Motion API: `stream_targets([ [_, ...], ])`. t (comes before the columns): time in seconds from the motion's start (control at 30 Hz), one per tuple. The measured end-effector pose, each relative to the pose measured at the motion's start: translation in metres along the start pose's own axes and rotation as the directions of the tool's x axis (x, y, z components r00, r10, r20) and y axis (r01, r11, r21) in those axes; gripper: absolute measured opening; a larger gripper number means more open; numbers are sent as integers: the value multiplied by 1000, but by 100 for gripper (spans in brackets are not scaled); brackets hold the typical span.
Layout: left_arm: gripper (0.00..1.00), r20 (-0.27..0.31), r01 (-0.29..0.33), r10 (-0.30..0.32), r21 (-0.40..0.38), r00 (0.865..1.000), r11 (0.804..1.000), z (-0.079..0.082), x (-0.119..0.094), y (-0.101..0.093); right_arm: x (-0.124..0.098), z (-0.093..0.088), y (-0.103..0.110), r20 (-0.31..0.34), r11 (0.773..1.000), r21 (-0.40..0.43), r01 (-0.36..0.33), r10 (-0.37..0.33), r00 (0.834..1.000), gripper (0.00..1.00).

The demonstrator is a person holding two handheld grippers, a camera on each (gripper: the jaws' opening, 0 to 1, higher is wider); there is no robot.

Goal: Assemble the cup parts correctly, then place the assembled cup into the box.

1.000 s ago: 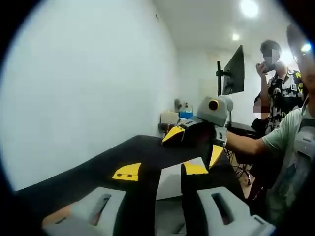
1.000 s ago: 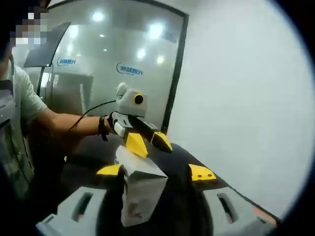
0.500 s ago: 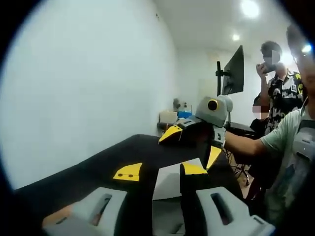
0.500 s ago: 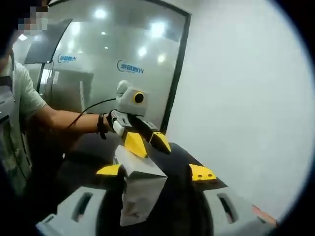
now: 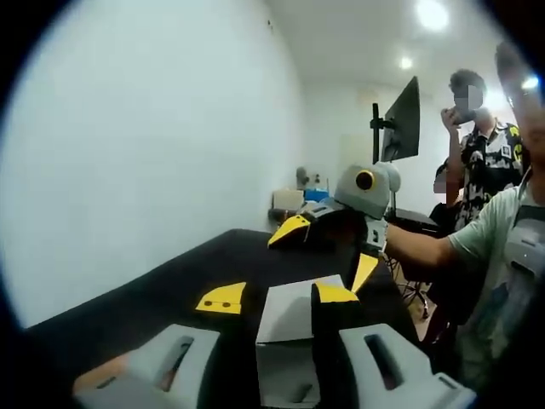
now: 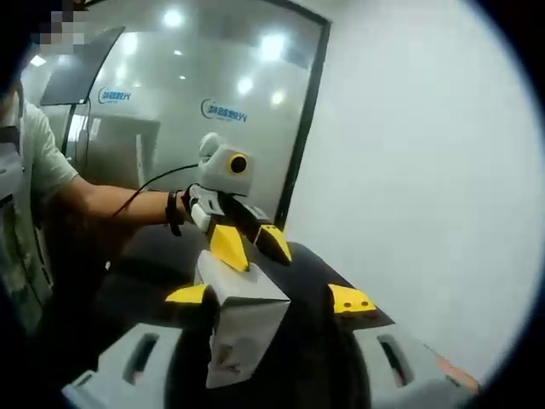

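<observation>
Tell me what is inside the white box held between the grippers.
Cannot tell: the white box hangs between the left gripper and right gripper, with only its outer walls and flap showing. Its inside is covered.

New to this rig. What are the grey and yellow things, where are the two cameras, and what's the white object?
No robot arm here: a person holds a hand-held two-jaw gripper in each hand, grey bodies with yellow jaw tips. Each round picture comes from a fisheye camera riding on one gripper, looking along its jaws. In the left gripper view, the left gripper rises from the bottom and the right gripper faces it. The right gripper view is the reverse: right gripper below, left gripper opposite. Between them is a small white cardboard box, which both grippers appear to grip, above a black table. Behind are a white wall, a monitor and a bystander.
</observation>
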State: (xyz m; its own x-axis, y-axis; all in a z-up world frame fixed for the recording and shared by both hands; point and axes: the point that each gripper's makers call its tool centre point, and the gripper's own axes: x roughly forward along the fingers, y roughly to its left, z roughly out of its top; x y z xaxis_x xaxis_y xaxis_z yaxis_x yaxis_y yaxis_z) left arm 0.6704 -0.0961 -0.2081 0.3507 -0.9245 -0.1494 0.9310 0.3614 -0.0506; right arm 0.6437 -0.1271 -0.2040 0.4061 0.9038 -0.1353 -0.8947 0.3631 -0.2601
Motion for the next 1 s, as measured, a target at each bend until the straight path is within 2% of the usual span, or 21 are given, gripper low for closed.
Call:
stream_targets([
  [0.47,26,-2,12,-12,2,1000,1000,-1,2,-3,0,-1,2,1,1000,-8,11,-11,1000,49],
  [1.0,28,0,-15,15,16,1000,1000,2,1,3,2,7,-3,28,998,-34,44,-43,999,47],
])
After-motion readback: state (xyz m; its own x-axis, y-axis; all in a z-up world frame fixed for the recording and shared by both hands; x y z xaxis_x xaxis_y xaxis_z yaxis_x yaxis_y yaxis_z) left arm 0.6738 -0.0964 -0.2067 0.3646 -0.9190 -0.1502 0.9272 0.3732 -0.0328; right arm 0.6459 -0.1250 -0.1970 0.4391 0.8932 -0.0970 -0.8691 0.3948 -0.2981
